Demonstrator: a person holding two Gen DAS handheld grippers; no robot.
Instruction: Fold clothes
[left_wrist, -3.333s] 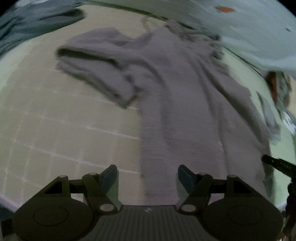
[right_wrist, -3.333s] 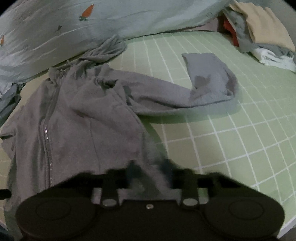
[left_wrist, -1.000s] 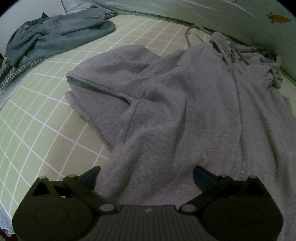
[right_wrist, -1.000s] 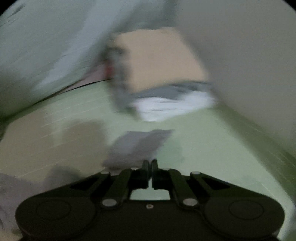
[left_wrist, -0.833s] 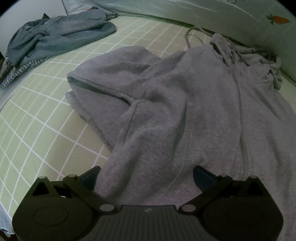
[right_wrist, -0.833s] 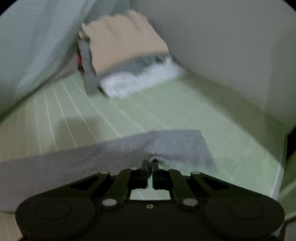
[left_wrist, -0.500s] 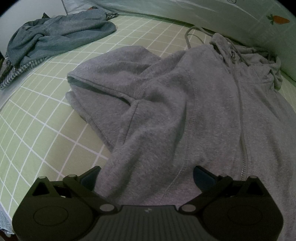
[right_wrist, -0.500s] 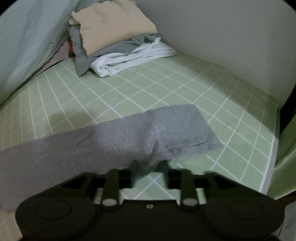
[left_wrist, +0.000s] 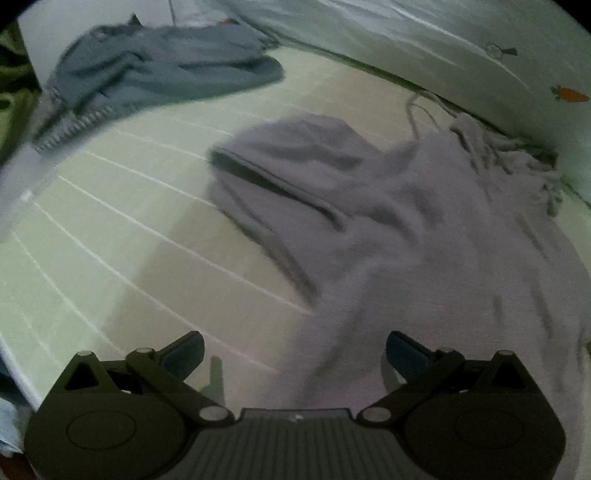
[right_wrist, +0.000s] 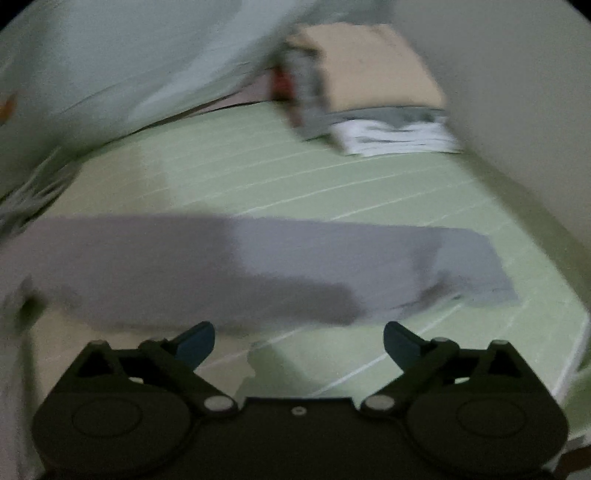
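Left gripper (left_wrist: 294, 352) hangs wide open, empty, over the grey hoodie (left_wrist: 424, 236) on the green checked sheet (left_wrist: 110, 236); right gripper (right_wrist: 298, 345), jaws opening with nothing between them, faces the hoodie's outstretched sleeve (right_wrist: 258, 266).

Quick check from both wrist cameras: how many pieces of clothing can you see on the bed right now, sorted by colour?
Grey: 2, the hoodie with its sleeve laid out flat, plus a folded layer in the stack
Blue-grey: 1, a crumpled garment
Tan: 1, top of the stack
White: 1, bottom of the stack
Total: 5, though blur may hide more in the stack
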